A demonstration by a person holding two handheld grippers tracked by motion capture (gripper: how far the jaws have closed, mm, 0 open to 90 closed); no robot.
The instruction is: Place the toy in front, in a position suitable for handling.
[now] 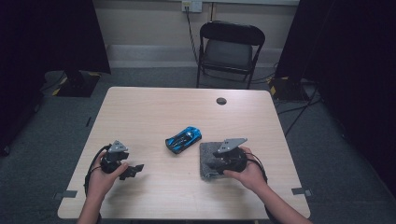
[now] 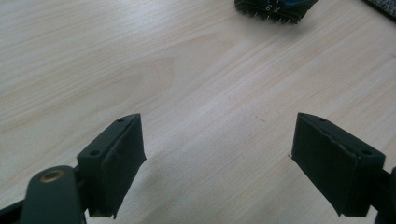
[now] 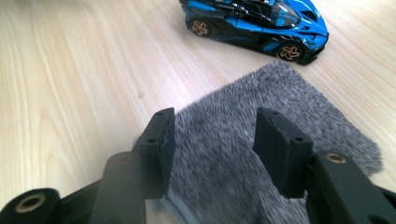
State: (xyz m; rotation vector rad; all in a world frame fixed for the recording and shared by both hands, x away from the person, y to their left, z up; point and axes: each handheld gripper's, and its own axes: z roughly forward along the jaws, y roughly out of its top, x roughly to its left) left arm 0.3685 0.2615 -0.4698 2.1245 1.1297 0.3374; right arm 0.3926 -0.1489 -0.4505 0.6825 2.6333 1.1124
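Observation:
A blue and black toy car (image 1: 183, 139) sits near the middle of the wooden table (image 1: 154, 112). Just right of it lies a grey fuzzy cloth (image 1: 208, 157). My right gripper (image 1: 215, 166) hovers over the cloth; in the right gripper view the gripper (image 3: 212, 140) is open with the cloth (image 3: 280, 107) lying flat under the gap and the car (image 3: 257, 21) beyond. At the front left my left gripper (image 1: 135, 170) rests low over bare wood. In the left gripper view that gripper (image 2: 217, 158) stands wide open with nothing between its fingers, the car's tail (image 2: 275, 7) at the top edge.
A round dark hole cover (image 1: 221, 101) sits near the table's far edge. Behind the table stands a black folding chair (image 1: 229, 46). Cables trail across the floor at the right, and dark curtains hang on both sides.

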